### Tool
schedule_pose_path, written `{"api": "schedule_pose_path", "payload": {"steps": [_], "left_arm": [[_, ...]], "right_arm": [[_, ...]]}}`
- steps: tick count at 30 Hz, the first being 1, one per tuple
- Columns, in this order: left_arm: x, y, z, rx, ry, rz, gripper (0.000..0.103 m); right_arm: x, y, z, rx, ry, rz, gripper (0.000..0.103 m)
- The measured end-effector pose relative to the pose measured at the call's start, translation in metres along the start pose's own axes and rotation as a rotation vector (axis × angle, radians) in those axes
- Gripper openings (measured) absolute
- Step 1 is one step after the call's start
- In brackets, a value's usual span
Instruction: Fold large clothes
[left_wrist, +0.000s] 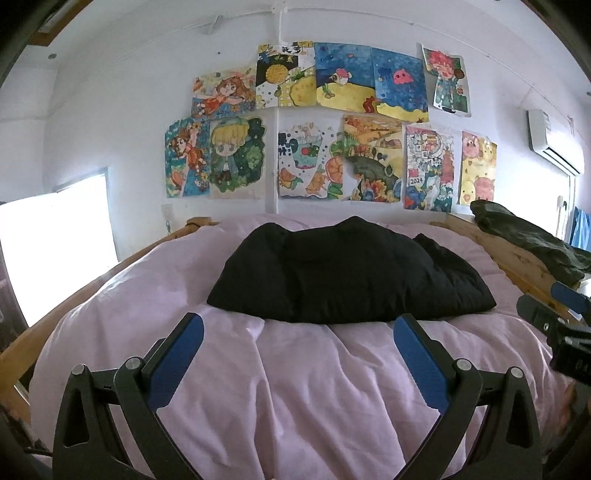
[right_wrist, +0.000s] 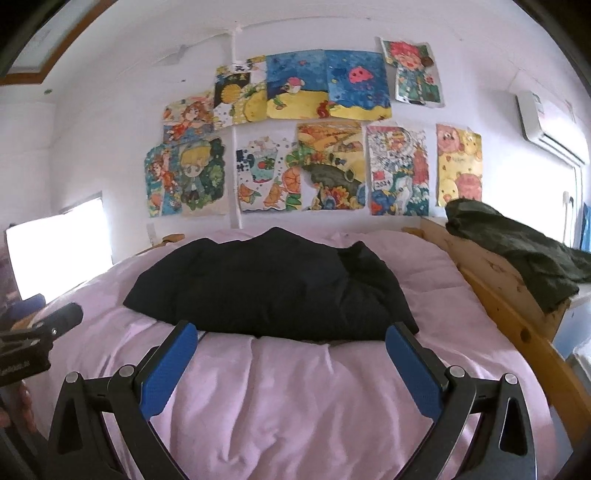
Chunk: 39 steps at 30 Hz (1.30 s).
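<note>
Black padded garment (left_wrist: 351, 273), bunched into a wide mound on pink bedding (left_wrist: 295, 387), long axis running left to right, lying just ahead of both tools. Left gripper (left_wrist: 298, 326) and right gripper (right_wrist: 291, 334) spread wide, empty, level with near hem; neither clearly nearer.

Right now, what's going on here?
A person holds a two-finger gripper in each hand over a bed with a pink duvet. Both the left gripper and right gripper are open and empty, short of a black garment lying bunched on the duvet. A dark green garment drapes the wooden bed frame.
</note>
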<state>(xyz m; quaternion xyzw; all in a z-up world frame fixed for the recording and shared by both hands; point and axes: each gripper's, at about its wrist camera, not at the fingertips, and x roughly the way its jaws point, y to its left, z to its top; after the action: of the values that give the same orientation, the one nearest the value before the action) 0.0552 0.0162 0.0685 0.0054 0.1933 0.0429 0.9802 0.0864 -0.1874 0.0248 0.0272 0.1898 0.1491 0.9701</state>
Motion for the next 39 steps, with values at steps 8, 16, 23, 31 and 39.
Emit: {"api": "schedule_pose_path", "payload": {"steps": [8,16,23,31,39], "left_arm": [[0.007,0.0,-0.007,0.019,0.042,0.026,0.101],[0.01,0.002,-0.011,0.033,0.058,0.03,0.101],[0.01,0.001,-0.011,0.036,0.055,0.03,0.101],[0.01,0.002,-0.011,0.039,0.059,0.032,0.101],[0.011,0.005,-0.012,0.041,0.065,0.032,0.101]], "right_arm": [[0.008,0.005,-0.008,-0.015,0.031,0.008,0.103],[0.011,0.0,-0.01,0.008,0.047,0.002,0.103],[0.012,-0.003,-0.011,0.023,0.056,-0.006,0.103],[0.012,-0.002,-0.011,0.023,0.056,-0.006,0.103],[0.012,-0.003,-0.01,0.022,0.056,-0.005,0.103]]}}
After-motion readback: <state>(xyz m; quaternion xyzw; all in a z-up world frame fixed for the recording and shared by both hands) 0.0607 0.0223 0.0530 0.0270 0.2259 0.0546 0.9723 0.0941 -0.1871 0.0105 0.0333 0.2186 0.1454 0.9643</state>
